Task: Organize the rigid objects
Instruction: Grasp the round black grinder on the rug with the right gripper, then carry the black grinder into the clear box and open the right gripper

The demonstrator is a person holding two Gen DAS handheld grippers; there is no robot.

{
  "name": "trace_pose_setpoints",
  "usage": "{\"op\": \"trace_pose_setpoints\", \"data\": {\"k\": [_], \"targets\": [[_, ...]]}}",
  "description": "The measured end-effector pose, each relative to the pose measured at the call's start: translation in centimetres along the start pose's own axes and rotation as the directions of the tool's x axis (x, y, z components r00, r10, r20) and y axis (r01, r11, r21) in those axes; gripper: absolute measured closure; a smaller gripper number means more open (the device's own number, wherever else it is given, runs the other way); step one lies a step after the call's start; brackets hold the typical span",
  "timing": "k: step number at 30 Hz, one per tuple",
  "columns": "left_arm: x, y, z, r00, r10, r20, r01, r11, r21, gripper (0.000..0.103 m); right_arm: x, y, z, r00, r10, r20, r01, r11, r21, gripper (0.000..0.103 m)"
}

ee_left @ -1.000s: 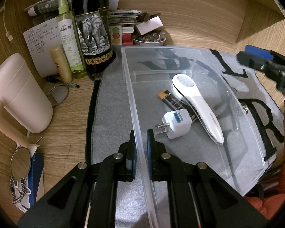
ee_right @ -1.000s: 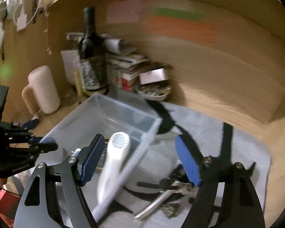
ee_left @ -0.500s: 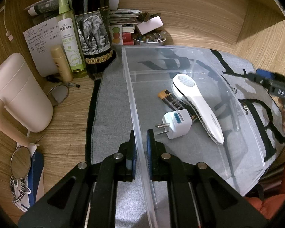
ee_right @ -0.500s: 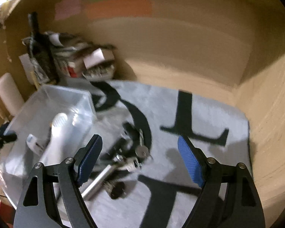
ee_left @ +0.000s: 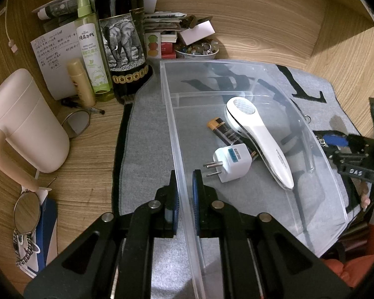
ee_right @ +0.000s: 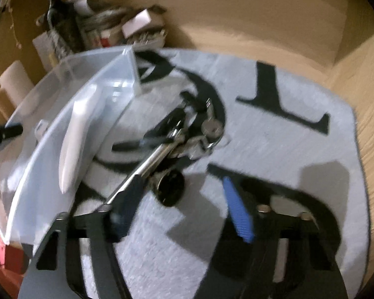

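Clear plastic bin [ee_left: 319, 179] on grey lettered mat [ee_left: 147, 129]: near wall is clamped by left gripper [ee_left: 184, 194]. Contained: white handheld device [ee_left: 259, 139], battery [ee_left: 224, 130], white plug adapter [ee_left: 230, 160]. Right gripper [ee_right: 182, 209] is held agape over metal clutter [ee_right: 187, 137] beside the bin.

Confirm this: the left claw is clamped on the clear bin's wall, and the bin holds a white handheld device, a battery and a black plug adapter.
One detail is off: the plug adapter is white, not black, as the left wrist view shows. The rest stands: the left claw is clamped on the clear bin wall, and the white handheld device and battery lie inside.
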State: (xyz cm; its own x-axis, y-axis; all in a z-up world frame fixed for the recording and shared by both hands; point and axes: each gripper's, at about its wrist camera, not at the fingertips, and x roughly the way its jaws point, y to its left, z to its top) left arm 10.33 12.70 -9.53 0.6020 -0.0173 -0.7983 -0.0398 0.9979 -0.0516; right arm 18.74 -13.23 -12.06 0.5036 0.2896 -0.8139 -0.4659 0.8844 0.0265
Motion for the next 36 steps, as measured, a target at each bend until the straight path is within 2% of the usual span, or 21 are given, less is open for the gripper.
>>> {"op": "trace_pose_setpoints", "data": {"k": [1, 3, 5, 14, 20, 28, 36], "targets": [[0.0, 0.0, 0.0, 1.0, 0.0, 0.0, 0.0, 1.0, 0.0, 0.094, 0.4, 0.0, -0.2, 1.0, 0.011, -0.016, -0.011, 1.0, 0.002, 0.058], [0.0, 0.0, 0.0, 1.0, 0.0, 0.0, 0.0, 1.0, -0.001, 0.094, 0.7, 0.0, -0.4, 0.999, 0.028, -0.023, -0.028, 1.0, 0.007, 0.06], [0.0, 0.0, 0.0, 1.0, 0.0, 0.0, 0.0, 1.0, 0.0, 0.094, 0.6, 0.1, -0.4, 1.0, 0.021, -0.011, -0.021, 1.0, -0.004, 0.073], [0.0, 0.1, 0.0, 1.0, -0.001, 0.0, 0.001, 1.0, -0.001, 0.094, -0.8, 0.4, 0.6, 0.999, 0.003, 0.038, -0.002, 1.0, -0.021, 0.073], [0.0, 0.1, -0.1, 1.0, -0.001, 0.0, 0.001, 1.0, -0.001, 0.094, -3.1, 1.0, 1.9, 0.993, 0.012, 0.115, -0.008, 1.0, -0.03, 0.073], [0.1, 0.1, -0.1, 1.0, 0.0, 0.0, 0.0, 1.0, 0.0, 0.094, -5.6, 3.4, 4.0, 0.976, 0.055, 0.211, -0.038, 0.996, -0.082, 0.073], [0.1, 0.1, -0.1, 1.0, 0.001, 0.001, -0.001, 1.0, 0.0, 0.094, -6.3, 6.0, 5.5, 0.96, 0.11, 0.257, -0.074, 0.986, -0.147, 0.073]]}}
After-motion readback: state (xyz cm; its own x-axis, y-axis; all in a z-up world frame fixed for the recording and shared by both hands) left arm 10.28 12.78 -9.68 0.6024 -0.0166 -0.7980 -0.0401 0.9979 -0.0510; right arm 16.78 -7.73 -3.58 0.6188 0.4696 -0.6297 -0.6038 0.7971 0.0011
